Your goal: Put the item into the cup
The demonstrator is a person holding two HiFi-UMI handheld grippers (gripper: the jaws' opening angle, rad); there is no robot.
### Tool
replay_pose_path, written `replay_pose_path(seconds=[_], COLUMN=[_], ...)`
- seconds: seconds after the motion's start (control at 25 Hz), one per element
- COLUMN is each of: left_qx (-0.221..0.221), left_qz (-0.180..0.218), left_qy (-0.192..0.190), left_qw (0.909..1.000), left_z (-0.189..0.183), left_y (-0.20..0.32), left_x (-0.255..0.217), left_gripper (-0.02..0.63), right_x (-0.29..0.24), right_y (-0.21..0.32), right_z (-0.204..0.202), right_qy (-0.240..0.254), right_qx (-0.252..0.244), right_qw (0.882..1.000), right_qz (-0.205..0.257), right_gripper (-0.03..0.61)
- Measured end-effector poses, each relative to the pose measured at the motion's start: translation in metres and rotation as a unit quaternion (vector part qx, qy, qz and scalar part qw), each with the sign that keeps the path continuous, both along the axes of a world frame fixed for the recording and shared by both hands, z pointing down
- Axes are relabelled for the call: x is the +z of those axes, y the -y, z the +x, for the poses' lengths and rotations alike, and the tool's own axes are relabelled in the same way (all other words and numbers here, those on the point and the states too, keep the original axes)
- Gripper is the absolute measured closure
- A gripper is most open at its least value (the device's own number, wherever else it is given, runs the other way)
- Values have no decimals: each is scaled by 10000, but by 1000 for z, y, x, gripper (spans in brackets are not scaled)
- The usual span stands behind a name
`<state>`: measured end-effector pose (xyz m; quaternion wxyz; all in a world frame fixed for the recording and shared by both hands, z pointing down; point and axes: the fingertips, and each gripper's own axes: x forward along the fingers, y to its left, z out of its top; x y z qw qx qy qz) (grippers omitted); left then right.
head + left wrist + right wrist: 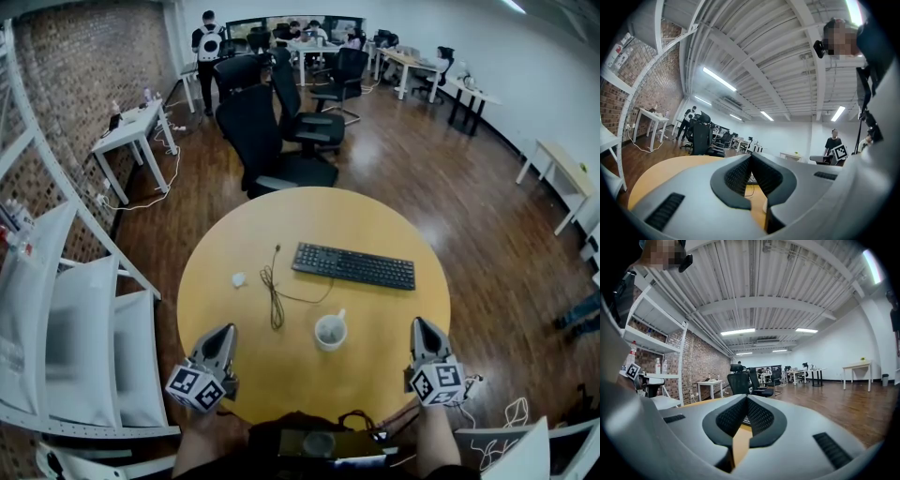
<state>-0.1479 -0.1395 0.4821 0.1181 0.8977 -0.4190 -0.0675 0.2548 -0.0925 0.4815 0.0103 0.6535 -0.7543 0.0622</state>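
Observation:
A white cup (330,333) stands on the round yellow table (281,225), near its front middle. A short white thing (339,316) leans out over the cup's rim. A small white item (239,279) lies on the table to the left. My left gripper (226,331) rests near the front left edge, its jaws shut with nothing between them; in its own view the pads (740,173) meet at the tip. At the front right edge my right gripper (419,324) is shut too and holds nothing; its pads (757,416) touch.
A black keyboard (353,266) lies beyond the cup, and a thin black cable (275,295) runs left of it. Black office chairs (272,141) stand behind the table. A white shelf rack (75,328) is close on the left.

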Motion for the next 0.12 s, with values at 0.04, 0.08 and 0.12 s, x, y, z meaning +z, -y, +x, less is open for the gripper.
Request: replay_pose_path(seconds=[0.04,0.08,0.12], left_qx=[2,6,10], left_qz=[-1,-1,-1], left_qy=[0,0,-1], left_qw=[10000,10000,10000], left_z=[0,-1,-1], left_y=[0,-1,-1], left_x=[0,0,0], left_gripper=[614,614,614], right_x=[2,5,9], right_y=[-1,-1,-2], right_z=[0,1,1], right_qy=[19,50,83], right_qx=[-5,-20,-36], right_qw=[10000,10000,9999], right_qz=[-13,-31,-50], right_gripper=[571,571,569])
